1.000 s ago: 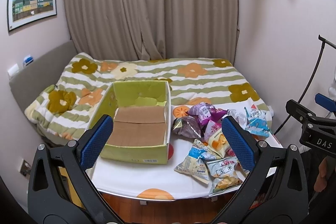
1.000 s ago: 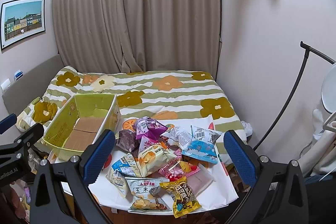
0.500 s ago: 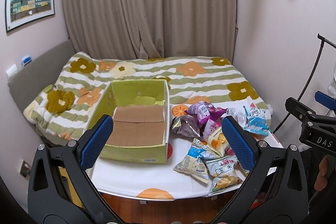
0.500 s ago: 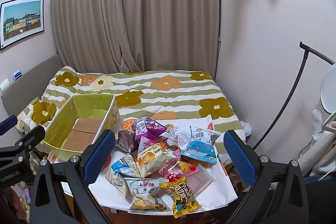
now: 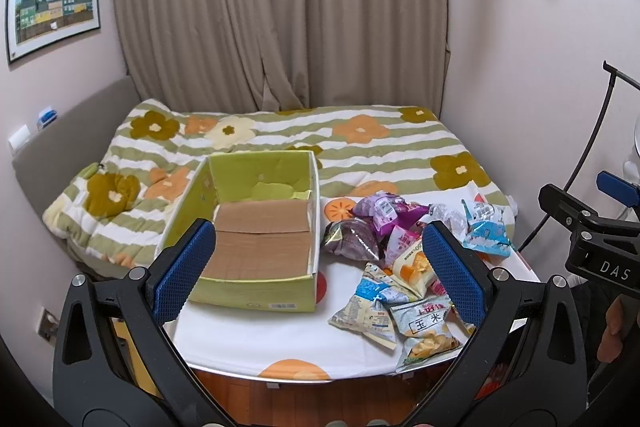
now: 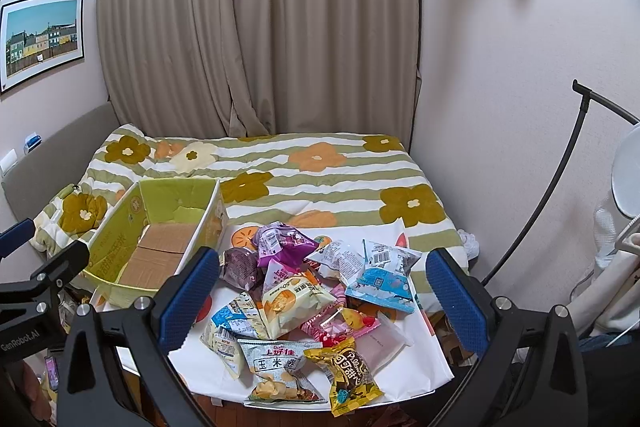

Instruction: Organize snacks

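Both tongs, left (image 5: 320, 263) and right (image 6: 322, 291), wide apart, holding nothing, above snack packets (image 6: 296, 303), green box (image 5: 256, 291)

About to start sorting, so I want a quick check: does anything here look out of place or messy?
Yes. The snack packets lie in a loose, overlapping heap on the white table, none in the green box beside them, which holds only cardboard. Nothing looks torn or spilled.

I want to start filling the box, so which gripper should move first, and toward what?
Probably lower the right gripper onto the pile of snack packets, say the pale yellow packet on top. Both it and the left gripper are open and hold nothing, the green cardboard box has no snacks in it, and the pile lies directly under the right one.
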{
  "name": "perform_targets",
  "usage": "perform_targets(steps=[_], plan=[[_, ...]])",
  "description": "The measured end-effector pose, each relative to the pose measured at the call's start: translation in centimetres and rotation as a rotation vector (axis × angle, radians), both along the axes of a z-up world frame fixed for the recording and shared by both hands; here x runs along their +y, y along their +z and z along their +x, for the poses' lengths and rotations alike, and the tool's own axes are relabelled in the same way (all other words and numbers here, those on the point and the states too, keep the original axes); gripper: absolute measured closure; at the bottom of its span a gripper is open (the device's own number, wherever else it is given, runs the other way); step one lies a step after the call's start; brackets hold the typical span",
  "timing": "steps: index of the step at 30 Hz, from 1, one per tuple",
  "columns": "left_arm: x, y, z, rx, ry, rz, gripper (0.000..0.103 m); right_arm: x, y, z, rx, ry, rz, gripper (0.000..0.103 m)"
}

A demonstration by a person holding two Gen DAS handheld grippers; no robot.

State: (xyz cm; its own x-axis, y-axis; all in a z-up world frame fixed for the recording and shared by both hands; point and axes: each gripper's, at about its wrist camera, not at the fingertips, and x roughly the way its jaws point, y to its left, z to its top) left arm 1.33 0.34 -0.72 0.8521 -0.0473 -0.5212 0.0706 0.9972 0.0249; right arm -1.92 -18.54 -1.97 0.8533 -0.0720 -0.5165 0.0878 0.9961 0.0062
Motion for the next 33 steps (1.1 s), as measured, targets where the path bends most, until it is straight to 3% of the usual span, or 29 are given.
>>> perform_targets(steps=[33], plan=[[-0.34,0.15,0.15,0.038,-0.052,-0.012,0.001,-0.17,0.05,-0.03,0.013,-0.013,0.004,0.000]])
